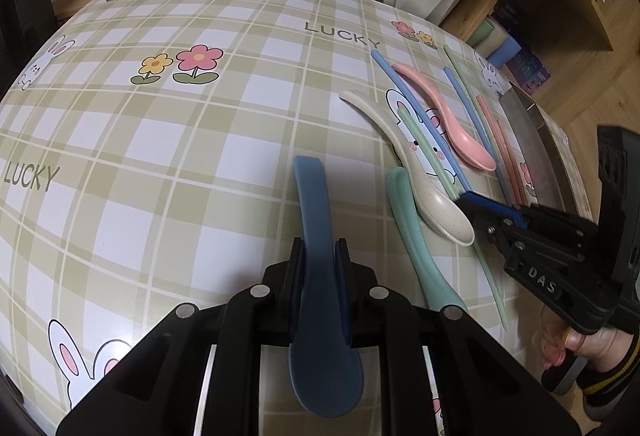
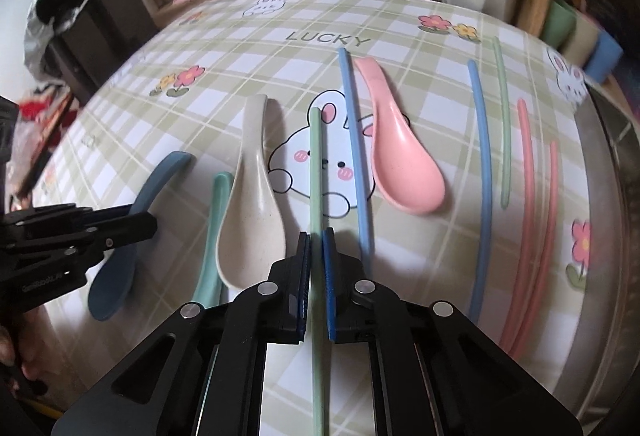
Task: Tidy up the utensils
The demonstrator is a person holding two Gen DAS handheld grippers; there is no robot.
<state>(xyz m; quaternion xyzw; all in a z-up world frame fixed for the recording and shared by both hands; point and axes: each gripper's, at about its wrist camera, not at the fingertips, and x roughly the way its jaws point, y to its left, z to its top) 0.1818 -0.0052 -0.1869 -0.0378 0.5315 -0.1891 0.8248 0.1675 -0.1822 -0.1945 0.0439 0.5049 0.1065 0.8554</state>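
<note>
The left gripper [image 1: 319, 256] is clamped on the handle of a dark blue spoon [image 1: 320, 300], whose bowl points back toward the camera and whose handle tip reaches forward over the checked tabletop [image 1: 160, 156]. Just right of that gripper lie a teal spoon [image 1: 416, 236] and a cream spoon [image 1: 436, 204], side by side and touching. Farther right, the right gripper [image 2: 316, 264] is closed on a green chopstick [image 2: 316, 164] that runs straight ahead between its pads across a printed bunny. Immediately right of it lies a blue chopstick [image 2: 356, 156], then a pink spoon [image 2: 400, 160], bowl up. Well to the right lie another blue chopstick [image 2: 482, 176], a second green chopstick [image 2: 505, 124] and two pink chopsticks [image 2: 532, 220].
</note>
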